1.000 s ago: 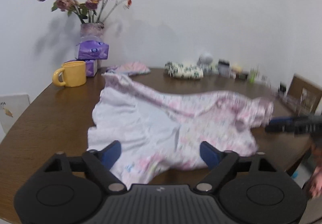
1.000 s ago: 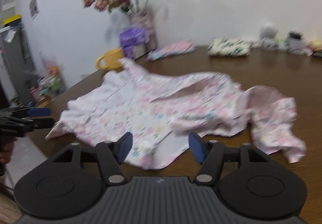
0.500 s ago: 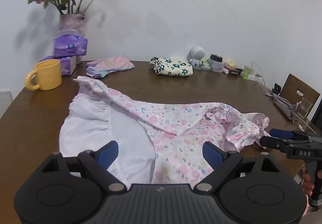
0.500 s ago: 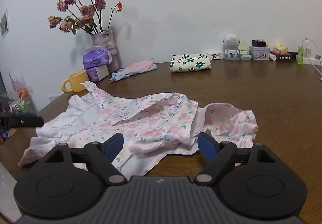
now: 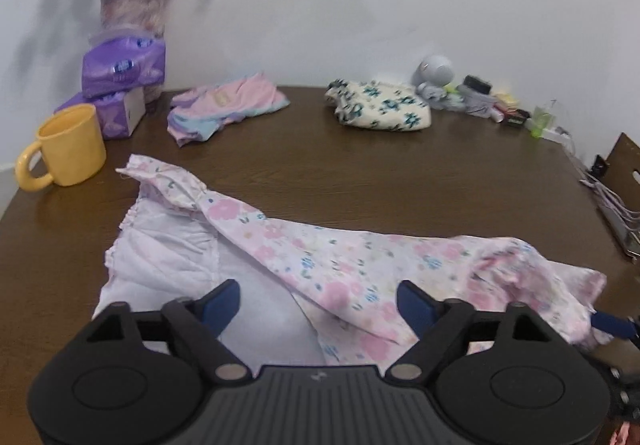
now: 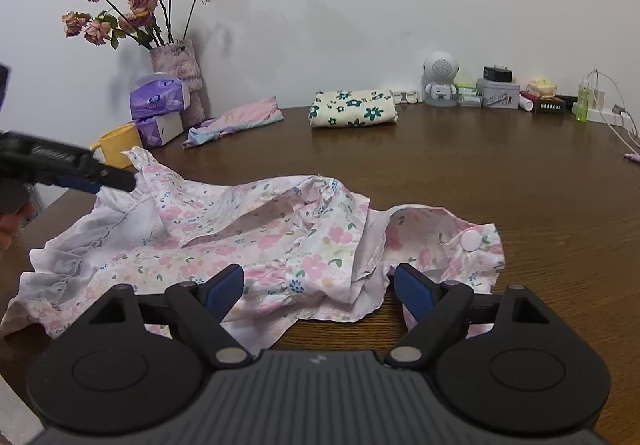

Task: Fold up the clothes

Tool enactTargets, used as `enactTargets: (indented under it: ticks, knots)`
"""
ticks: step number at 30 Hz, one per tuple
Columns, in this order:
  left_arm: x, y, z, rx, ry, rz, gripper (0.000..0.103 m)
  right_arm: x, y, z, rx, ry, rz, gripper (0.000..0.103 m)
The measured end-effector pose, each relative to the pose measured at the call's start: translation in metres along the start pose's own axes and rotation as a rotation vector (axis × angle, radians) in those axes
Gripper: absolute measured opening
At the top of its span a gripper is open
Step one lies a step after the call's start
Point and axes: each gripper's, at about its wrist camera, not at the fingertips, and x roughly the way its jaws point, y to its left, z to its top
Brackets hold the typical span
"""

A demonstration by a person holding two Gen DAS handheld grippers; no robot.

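Note:
A pink floral garment (image 5: 320, 265) (image 6: 240, 229) lies crumpled on the brown table (image 5: 360, 173) (image 6: 520, 185), part of it turned to show its white inside. My left gripper (image 5: 318, 303) is open just above the garment's near edge, nothing between its fingers. My right gripper (image 6: 318, 285) is open too, low over the garment's ruffled end near a white button (image 6: 469, 241). In the right wrist view the left gripper's dark fingers (image 6: 108, 177) reach in from the left over the garment's far corner. The right gripper's blue tip (image 5: 612, 325) shows at the right edge of the left wrist view.
A yellow mug (image 5: 66, 147) (image 6: 116, 145), purple tissue packs (image 5: 124, 65) (image 6: 160, 97) and a flower vase (image 6: 176, 65) stand at the back left. A folded pink garment (image 5: 224, 105) (image 6: 236, 117) and a folded cream floral one (image 5: 380, 109) (image 6: 352, 107) lie behind. Small items and cables line the back right.
Both grippers have moved in closer and lower over the floral garment. The left gripper now reaches over its far corner in the right wrist view. The garment lies as before.

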Motion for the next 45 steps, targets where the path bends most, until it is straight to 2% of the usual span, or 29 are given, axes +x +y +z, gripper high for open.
enactTargets:
  ticks: [2,5,8,12,17,19,22,24,26,29,37,41,45]
  knots:
    - [0.016,0.007,0.003,-0.028,0.039,-0.003,0.068,0.002,0.002,0.003,-0.011,-0.002,-0.011,0.084]
    - [0.035,0.016,0.005,-0.075,0.089,-0.027,0.062,0.005,0.004,0.008,-0.030,-0.010,-0.030,0.084]
    - [0.046,0.021,0.002,-0.090,0.105,-0.047,0.057,0.007,0.007,0.013,-0.049,-0.018,-0.049,0.082]
    - [0.048,0.024,0.000,-0.096,0.093,-0.069,0.057,0.010,0.010,0.020,-0.075,-0.029,-0.074,0.077]
    - [0.027,0.021,-0.006,0.003,0.017,-0.084,0.059,0.012,0.018,0.031,-0.119,-0.054,-0.095,0.078]
    - [0.022,0.026,-0.005,0.020,0.004,-0.086,0.059,0.013,0.030,0.038,-0.146,-0.061,-0.041,0.078]
    - [0.019,0.041,0.001,0.002,0.007,-0.101,0.060,0.030,0.050,0.045,-0.155,0.002,0.094,0.077]
    - [0.018,0.051,0.005,0.012,0.006,-0.094,0.060,0.049,0.063,0.045,-0.142,0.071,0.147,0.074]
    - [0.017,0.056,0.008,0.058,-0.005,-0.095,0.060,0.065,0.076,0.043,-0.126,0.120,0.163,0.068]
    - [0.016,0.060,0.010,0.157,-0.027,-0.101,0.060,0.082,0.088,0.044,-0.098,0.165,0.180,0.067]
    - [0.022,0.061,0.000,0.490,-0.070,-0.074,0.064,0.098,0.120,0.035,-0.131,0.185,0.118,0.066]
    - [0.027,0.059,-0.006,0.598,-0.098,-0.064,0.064,0.110,0.128,0.031,-0.113,0.206,0.096,0.059]
    - [0.028,0.051,-0.013,0.755,-0.151,-0.021,0.064,0.115,0.131,0.032,-0.098,0.203,0.067,0.053]
